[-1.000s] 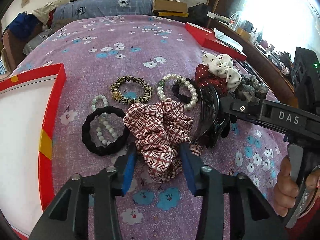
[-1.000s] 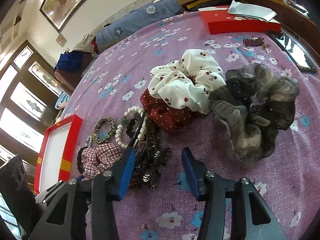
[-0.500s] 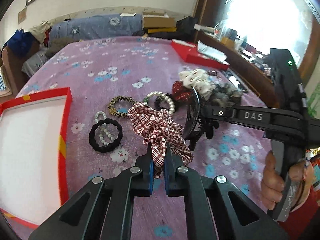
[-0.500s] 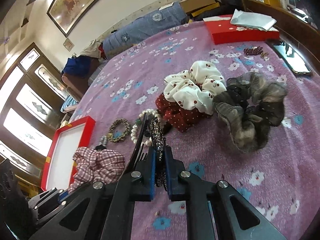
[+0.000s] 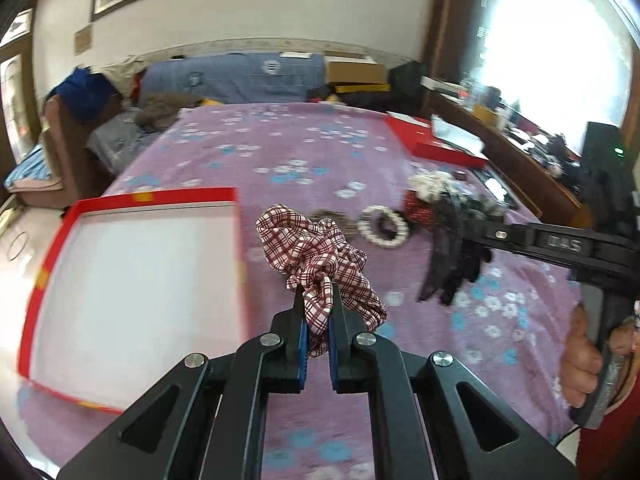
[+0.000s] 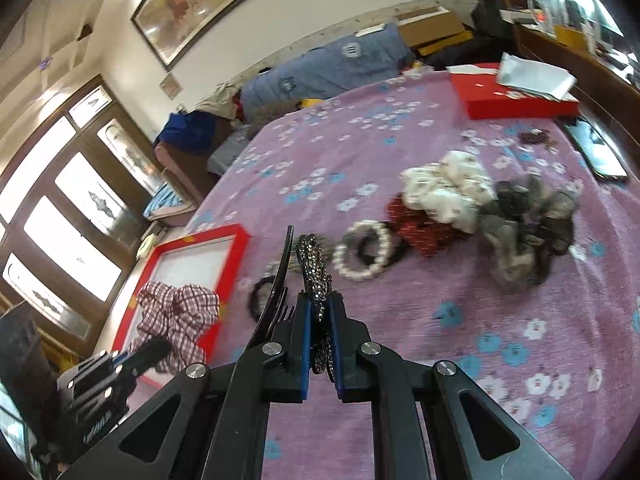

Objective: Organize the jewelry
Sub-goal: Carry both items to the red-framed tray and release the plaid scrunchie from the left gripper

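The left gripper (image 5: 318,312) is clamped on a plaid scrunchie (image 5: 320,256), lifted beside the red tray (image 5: 132,280); soft and light, it likely holds by any fold; the right gripper (image 6: 320,320) pinches a rhinestone hair claw (image 6: 314,264) near its hinge, long axis pointing away; probably stiff and brittle.

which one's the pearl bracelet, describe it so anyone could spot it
On the purple floral bedspread, look left of the scrunchie pile. The pearl bracelet lies flat beside the red dotted scrunchie: the only ring of white beads, circling a small black band.
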`<state>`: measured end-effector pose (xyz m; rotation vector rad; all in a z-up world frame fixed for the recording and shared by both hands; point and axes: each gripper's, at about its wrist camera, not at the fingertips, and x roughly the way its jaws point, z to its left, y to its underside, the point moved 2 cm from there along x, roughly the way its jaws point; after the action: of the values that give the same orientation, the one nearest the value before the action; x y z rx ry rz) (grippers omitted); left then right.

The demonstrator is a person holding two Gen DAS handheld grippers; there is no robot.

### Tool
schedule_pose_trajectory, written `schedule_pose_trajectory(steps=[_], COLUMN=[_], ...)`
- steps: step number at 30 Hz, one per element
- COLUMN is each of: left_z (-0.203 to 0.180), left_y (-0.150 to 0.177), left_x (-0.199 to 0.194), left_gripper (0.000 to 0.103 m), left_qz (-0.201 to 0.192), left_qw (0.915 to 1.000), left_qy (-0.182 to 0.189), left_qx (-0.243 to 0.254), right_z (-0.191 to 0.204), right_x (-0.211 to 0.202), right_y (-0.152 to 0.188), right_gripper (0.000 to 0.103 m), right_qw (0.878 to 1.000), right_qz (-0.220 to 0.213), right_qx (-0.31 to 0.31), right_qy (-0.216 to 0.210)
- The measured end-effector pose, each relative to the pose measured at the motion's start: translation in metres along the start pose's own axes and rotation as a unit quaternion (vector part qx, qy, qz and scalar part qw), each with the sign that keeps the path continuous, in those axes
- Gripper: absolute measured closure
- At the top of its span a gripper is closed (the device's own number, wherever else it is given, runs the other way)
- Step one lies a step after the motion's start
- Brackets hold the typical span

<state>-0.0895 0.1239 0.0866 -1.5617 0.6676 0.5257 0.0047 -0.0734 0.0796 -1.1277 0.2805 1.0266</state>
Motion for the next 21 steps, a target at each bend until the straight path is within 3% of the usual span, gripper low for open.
schedule_pose_trajectory(steps=[5,13,21], left_z=[0.055,0.136,0.210], left_y=[-0.002,-0.016,-0.041], left_x=[-0.008,-0.006,0.009], left_gripper=[0.096,0.096,0.096], left_qz=[0.004,0.017,0.042], left_qw=[0.9978,0.9905,0.9838], left_qy=[-0.063,-0.128,-0.161], left_qx=[-0.019,-0.047,-0.067], right_z=[0.032,0.081,0.118], right_x=[0.013,0.052,0.101], right_y=[-0.002,-0.005,-0.019], right_gripper=[0.093,0.093,0.093], right_qw=[0.999,0.997,0.995], right_qz=[0.010,0.036,0.060], right_qx=[-0.026,-0.063,-0.068], right_qy=[-0.020,-0.037,-0.051])
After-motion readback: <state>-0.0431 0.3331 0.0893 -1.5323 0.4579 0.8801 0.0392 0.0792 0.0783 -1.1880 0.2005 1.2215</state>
